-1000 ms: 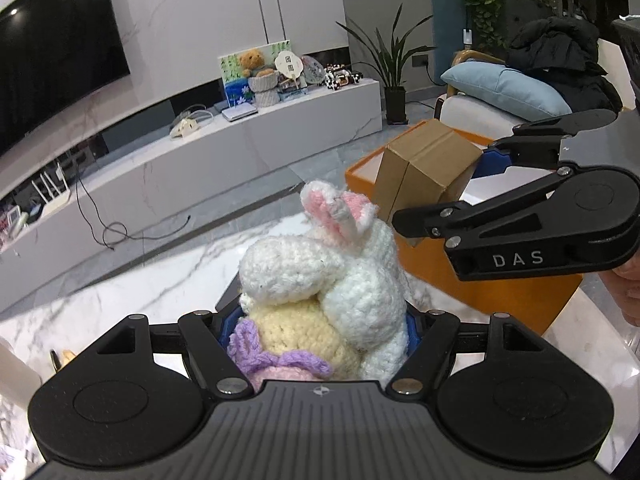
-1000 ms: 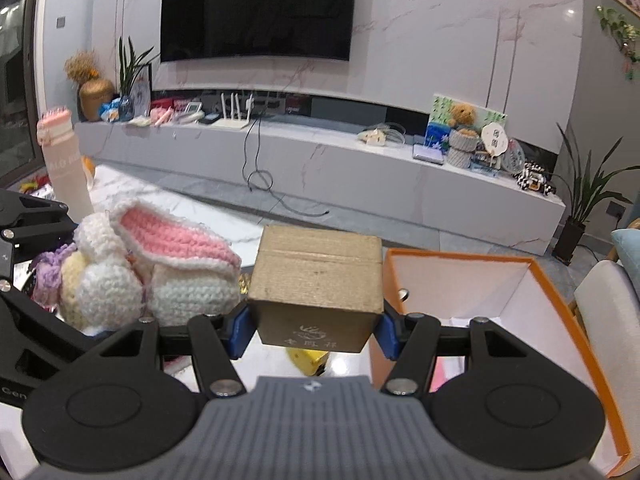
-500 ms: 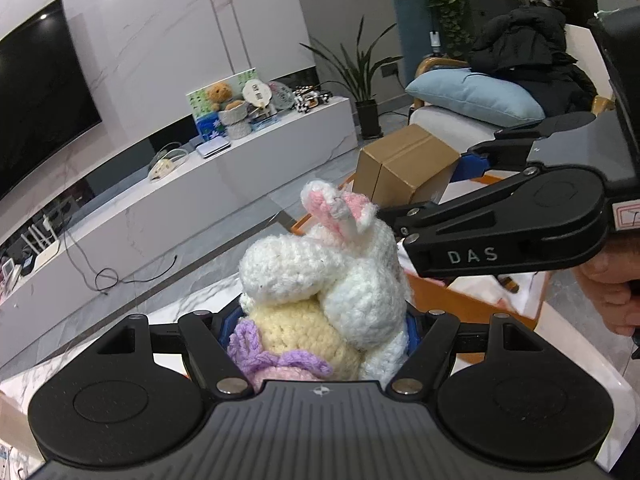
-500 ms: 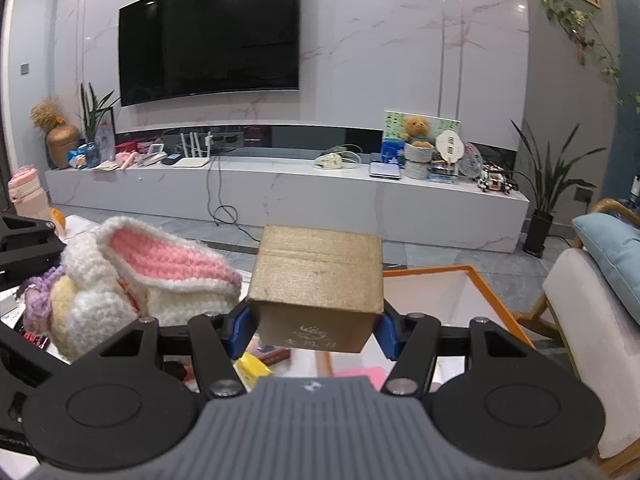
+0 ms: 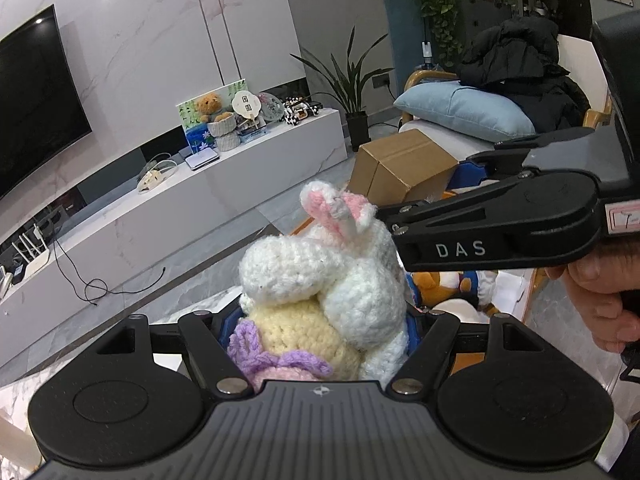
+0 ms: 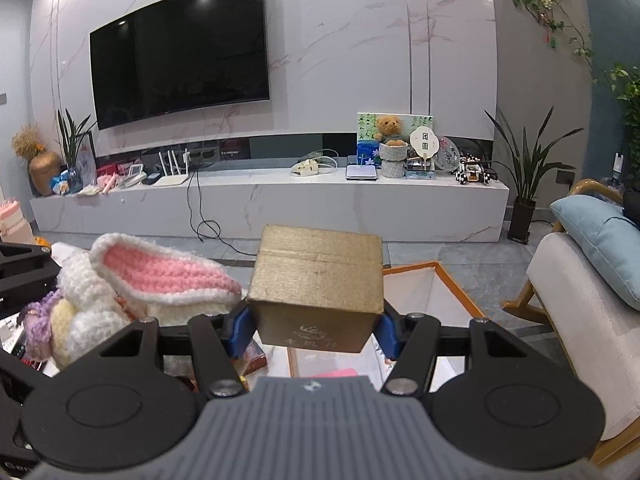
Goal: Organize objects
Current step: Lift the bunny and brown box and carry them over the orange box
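My left gripper (image 5: 320, 320) is shut on a crocheted white bunny (image 5: 344, 280) with pink ears, a cream body and a purple ruffle, held in the air. My right gripper (image 6: 314, 326) is shut on a small gold cardboard box (image 6: 316, 280), also in the air. In the left wrist view the right gripper (image 5: 500, 232) crosses just right of the bunny with the box (image 5: 400, 168) beyond it. In the right wrist view the bunny (image 6: 160, 284) sits close to the left of the box. An orange-edged white storage box (image 6: 432, 292) lies below and ahead.
Soft toys (image 5: 440, 284) lie in the storage box under the right gripper. An armchair with a blue cushion (image 6: 600, 248) stands at right. A long white TV console (image 6: 280, 200) and a potted plant (image 6: 524, 184) are behind. A pink bottle (image 6: 12, 220) stands far left.
Both grippers have risen and tilted upward with their loads. The storage box has dropped lower in both views, and the right gripper now sits closer beside the bunny.
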A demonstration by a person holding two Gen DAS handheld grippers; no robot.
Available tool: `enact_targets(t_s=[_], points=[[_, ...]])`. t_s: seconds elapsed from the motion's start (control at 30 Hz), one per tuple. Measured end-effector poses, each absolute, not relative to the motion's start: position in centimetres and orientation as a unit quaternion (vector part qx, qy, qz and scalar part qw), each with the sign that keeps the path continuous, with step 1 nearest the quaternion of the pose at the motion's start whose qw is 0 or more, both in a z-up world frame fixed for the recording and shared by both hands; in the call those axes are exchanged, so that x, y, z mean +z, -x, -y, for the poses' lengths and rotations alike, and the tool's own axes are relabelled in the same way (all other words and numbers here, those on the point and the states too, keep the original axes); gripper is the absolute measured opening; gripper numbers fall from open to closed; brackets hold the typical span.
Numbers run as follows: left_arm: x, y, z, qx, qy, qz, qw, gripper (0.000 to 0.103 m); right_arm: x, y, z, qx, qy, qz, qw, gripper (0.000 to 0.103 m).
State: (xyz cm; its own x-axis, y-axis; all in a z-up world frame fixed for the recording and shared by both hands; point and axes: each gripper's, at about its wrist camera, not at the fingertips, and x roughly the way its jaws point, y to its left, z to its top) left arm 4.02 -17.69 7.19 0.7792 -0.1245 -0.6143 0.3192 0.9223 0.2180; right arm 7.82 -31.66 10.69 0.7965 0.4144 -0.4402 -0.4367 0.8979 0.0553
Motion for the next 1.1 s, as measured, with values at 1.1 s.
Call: enact_targets(t_s=[1.1], points=[[5.0,-13.3,25.4,-0.146,-0.159,-0.329,0.919,0.084,8.7,-17.4,38.9,0.154,-0.036,-0.296,0.942,0.062]])
